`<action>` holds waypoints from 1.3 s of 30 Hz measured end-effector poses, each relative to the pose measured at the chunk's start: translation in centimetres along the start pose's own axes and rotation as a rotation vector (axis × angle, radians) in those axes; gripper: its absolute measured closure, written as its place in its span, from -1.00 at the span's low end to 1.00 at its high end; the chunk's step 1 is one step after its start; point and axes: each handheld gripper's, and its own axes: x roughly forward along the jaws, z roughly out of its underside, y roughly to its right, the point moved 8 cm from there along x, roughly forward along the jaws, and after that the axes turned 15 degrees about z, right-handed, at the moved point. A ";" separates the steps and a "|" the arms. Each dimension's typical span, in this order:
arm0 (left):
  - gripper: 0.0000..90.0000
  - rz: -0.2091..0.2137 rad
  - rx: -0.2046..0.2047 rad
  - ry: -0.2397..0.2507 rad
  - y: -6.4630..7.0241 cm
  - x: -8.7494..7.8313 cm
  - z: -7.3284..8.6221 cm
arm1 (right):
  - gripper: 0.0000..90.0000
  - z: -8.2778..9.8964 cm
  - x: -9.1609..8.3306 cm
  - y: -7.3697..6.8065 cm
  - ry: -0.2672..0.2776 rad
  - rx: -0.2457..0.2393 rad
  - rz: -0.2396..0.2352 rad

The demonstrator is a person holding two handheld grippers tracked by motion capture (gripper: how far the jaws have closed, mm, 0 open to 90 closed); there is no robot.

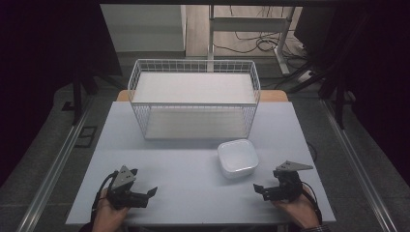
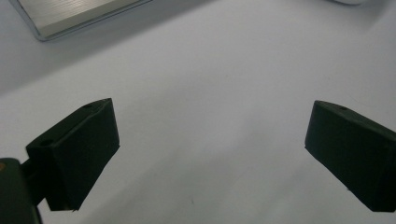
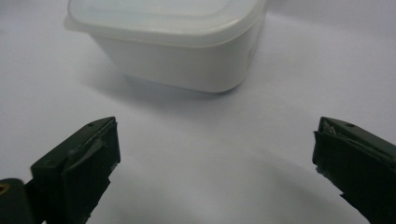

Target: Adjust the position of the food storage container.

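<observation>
The white plastic container [image 1: 237,157] sits on the grey tabletop [image 1: 183,169], right of centre, just in front of the white wire basket [image 1: 193,99] and nearer the right hand-held gripper [image 1: 265,190] than the left hand-held gripper [image 1: 147,194]. It looks light and thin-walled, so its sides would likely flex under a hard squeeze, and the smooth plastic may slip between the pads. The safest hold is probably across two opposite walls just under the projecting rim, or on the rim itself (a lip the jaws can catch beneath). Both hand-held grippers stand with jaws wide apart and nothing between them, resting low over the tabletop. The right gripper view brings the container [image 3: 173,42] close and shows its rounded corners, tapered walls and translucent top edge, which the high view flattens into a plain white square. The high view alone gives the layout: basket behind, container, and a hand at each near corner. The left gripper view looks across bare tabletop towards a pale edge at the top left.
</observation>
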 end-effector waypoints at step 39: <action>-0.95 0.072 -0.042 0.010 0.3 0.1 0.2 | 0.98 -9.4 7.4 2.9 0.023 -0.076 0.039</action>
